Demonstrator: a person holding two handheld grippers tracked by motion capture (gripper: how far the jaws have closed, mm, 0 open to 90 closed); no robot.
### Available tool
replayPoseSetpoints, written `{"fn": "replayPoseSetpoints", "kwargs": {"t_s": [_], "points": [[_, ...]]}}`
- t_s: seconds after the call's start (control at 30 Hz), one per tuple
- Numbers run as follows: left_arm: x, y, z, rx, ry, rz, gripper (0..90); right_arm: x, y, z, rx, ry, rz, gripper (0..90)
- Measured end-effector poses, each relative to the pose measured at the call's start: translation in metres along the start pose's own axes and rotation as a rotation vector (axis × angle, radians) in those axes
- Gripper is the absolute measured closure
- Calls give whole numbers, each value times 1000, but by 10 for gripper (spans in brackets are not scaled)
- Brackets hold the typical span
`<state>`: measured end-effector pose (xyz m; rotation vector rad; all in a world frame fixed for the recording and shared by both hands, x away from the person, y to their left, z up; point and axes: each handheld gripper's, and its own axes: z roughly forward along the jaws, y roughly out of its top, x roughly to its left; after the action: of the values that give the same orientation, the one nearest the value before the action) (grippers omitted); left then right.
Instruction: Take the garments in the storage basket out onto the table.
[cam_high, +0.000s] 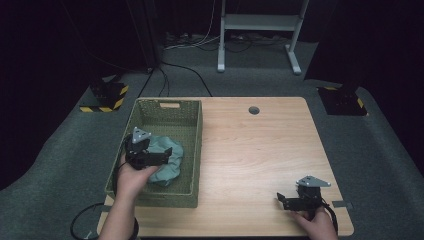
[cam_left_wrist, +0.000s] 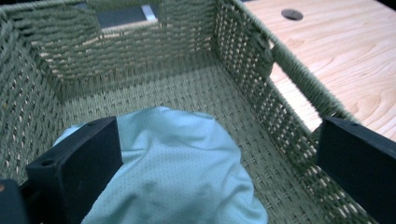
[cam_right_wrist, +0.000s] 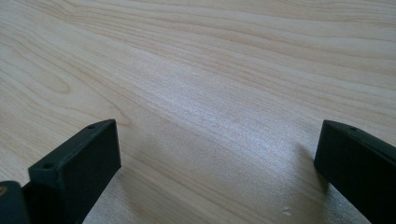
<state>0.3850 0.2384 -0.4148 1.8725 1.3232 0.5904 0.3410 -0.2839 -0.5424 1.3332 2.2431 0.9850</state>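
Directly below the left gripper (cam_high: 167, 151), jaws apart, the pale green cloth (cam_left_wrist: 180, 172) lies bunched in the woven basket (cam_high: 196, 150). Far off at lower right, the right gripper (cam_high: 281, 198) gapes over bare worktop (cam_right_wrist: 224, 88).

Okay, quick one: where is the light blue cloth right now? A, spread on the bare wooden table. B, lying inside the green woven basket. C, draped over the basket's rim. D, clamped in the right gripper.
B: the light blue cloth lies bunched on the floor of the green woven basket, under the open left gripper.
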Motion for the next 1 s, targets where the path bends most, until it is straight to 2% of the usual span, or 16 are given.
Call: {"fn": "replayPoseSetpoints", "kwargs": {"t_s": [0.17,0.3,0.43,0.67,0.9,1.0], "points": [[8,-1,6,37,3,-15,7,0,0,0,-1,4,-4,0],[12,-2,12,71,-2,-6,10,0,0,0,-1,5,-3,0],[18,-4,22,130,7,-17,10,0,0,0,-1,5,-3,0],[26,-6,34,199,21,-42,10,0,0,0,-1,7,1,0],[33,-9,47,282,28,-45,10,0,0,0,-2,14,-5,0],[39,-12,51,300,8,-98,10,-1,0,0,-4,19,1,0]]}}
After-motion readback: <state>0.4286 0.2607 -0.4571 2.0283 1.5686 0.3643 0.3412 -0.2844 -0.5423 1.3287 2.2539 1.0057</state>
